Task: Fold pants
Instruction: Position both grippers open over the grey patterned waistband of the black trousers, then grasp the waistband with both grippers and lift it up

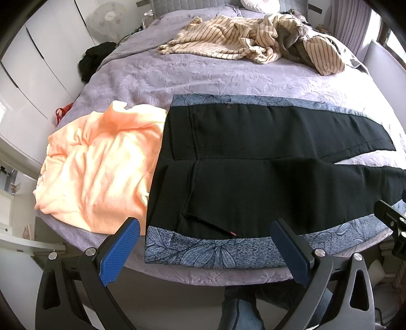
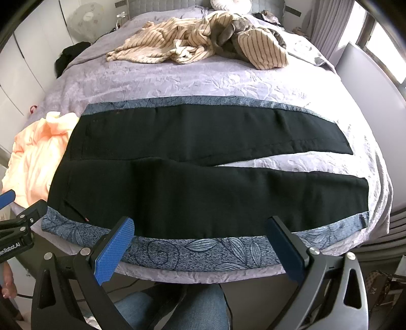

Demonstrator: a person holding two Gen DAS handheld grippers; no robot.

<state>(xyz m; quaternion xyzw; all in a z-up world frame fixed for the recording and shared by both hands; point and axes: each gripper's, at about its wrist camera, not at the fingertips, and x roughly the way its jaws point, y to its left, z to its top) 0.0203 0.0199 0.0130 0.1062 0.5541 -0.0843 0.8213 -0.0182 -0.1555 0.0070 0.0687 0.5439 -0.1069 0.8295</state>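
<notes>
Left wrist view: a bed (image 1: 177, 76) with a lavender embossed cover fills the frame, white wardrobe doors (image 1: 38, 76) stand along its left side, and a fan (image 1: 106, 17) stands near the headboard. A striped beige garment pile (image 1: 253, 40) lies crumpled at the far end. A peach cloth (image 1: 96, 165) lies bunched on the near left, just beside the work area. A blue leaf-print mat (image 1: 215, 250) is spread across the near part of the bed.

Right wrist view: a window with curtains (image 2: 327, 28) sits at the far right.

Black pants (image 2: 203, 182) lie flat on the mat, waistband to the left touching the peach cloth, legs running right and spread apart, with lavender cover showing between them. A slanted pocket opening shows near the front edge.

Left gripper (image 1: 205, 243) hovers at the bed's near edge above the mat border, jaws wide apart, holding nothing. Right gripper (image 2: 203, 243) is likewise spread and empty, above the mat's front border.
</notes>
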